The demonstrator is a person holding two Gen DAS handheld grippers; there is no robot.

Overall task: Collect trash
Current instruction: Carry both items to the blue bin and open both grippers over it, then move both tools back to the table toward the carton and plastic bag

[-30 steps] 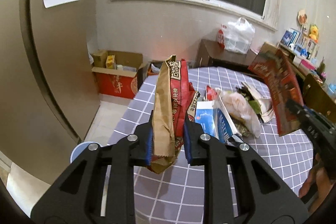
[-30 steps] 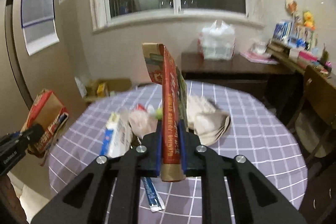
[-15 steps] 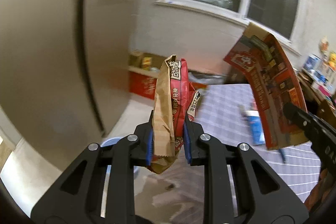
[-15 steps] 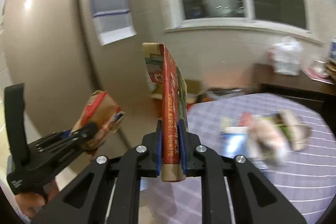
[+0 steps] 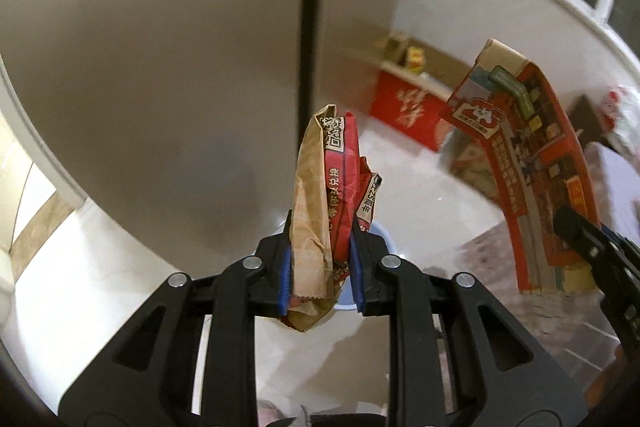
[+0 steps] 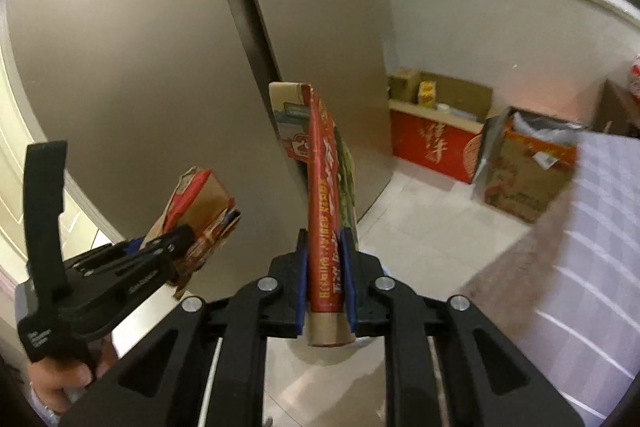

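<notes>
Left tongs (image 5: 322, 267): tilted downward, clamped on crumpled brown-red bag (image 5: 324, 195), above floor.
Right tongs (image 6: 325, 283): tilted downward, jaws just eased wider, flat red carton (image 6: 326, 211) upright between pads.

Two tongs, the left tongs (image 5: 320, 263) and the right tongs (image 6: 325, 283), show with two paper bags, a crumpled bag (image 5: 320, 211) and a flat bag (image 6: 324, 211), plus two cardboard boxes (image 6: 434, 139) on the floor.

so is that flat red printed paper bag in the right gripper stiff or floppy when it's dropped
Probably fairly stiff: the flat red printed paper bag stands straight above the right gripper without drooping. Likely light, being thin and flattened, so it may flutter rather than drop straight.
</notes>
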